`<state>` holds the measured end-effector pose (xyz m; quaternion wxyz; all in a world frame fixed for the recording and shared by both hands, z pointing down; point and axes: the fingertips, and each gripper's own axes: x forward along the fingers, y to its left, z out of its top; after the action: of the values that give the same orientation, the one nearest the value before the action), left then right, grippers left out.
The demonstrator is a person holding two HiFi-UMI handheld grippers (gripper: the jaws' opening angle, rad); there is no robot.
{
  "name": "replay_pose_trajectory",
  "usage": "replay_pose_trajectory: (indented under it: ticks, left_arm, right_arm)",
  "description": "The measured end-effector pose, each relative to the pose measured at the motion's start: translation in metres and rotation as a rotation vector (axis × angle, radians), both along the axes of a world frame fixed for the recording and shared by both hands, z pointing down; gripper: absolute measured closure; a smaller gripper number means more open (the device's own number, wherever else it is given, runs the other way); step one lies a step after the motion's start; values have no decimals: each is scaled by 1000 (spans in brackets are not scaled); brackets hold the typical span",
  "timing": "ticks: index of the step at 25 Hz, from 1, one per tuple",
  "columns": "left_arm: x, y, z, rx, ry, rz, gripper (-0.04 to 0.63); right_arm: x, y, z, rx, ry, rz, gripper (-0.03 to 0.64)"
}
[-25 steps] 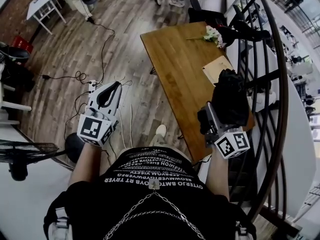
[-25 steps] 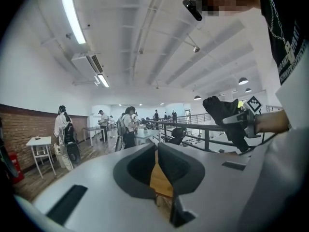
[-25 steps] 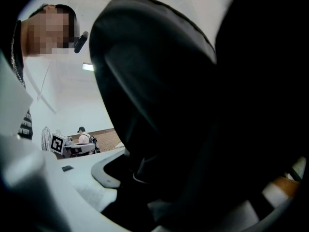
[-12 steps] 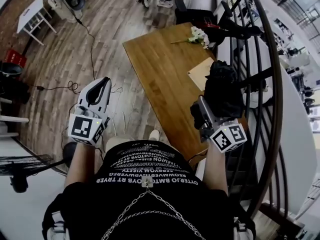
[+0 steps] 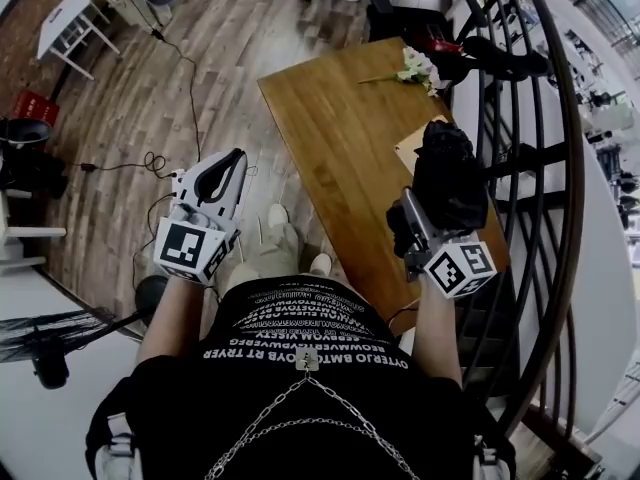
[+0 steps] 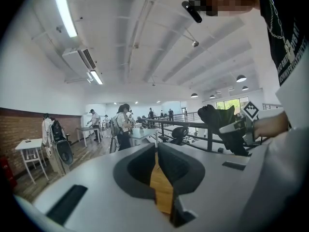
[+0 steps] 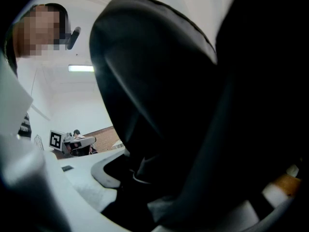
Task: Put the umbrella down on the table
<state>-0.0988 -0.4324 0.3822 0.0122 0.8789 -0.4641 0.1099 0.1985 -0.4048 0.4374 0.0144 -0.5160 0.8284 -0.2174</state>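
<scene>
While right gripper (image 5: 424, 214) fingers clamp black umbrella (image 5: 450, 180) over table (image 5: 340, 138), left gripper (image 5: 233, 160) fingers closed, empty.

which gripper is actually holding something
The right gripper: its jaws clamp the black umbrella by the wooden table. The left gripper has nothing between its jaws.

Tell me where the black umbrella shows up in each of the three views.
Head view: umbrella right of centre, over the table's right edge.
Left gripper view: right of middle, a dark bundle.
Right gripper view: close up, filling most of the picture.
Shared landmark: the left tool, visible in all three.
</scene>
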Motion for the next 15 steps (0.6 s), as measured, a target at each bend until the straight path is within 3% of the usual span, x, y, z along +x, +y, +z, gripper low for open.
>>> replay_pose_trajectory:
  ticks: [15]
  left_arm:
    - [-2, -136, 21, -39, -6, 135, 554]
  right_arm:
    - [-36, -105, 93, -223, -4, 91, 334]
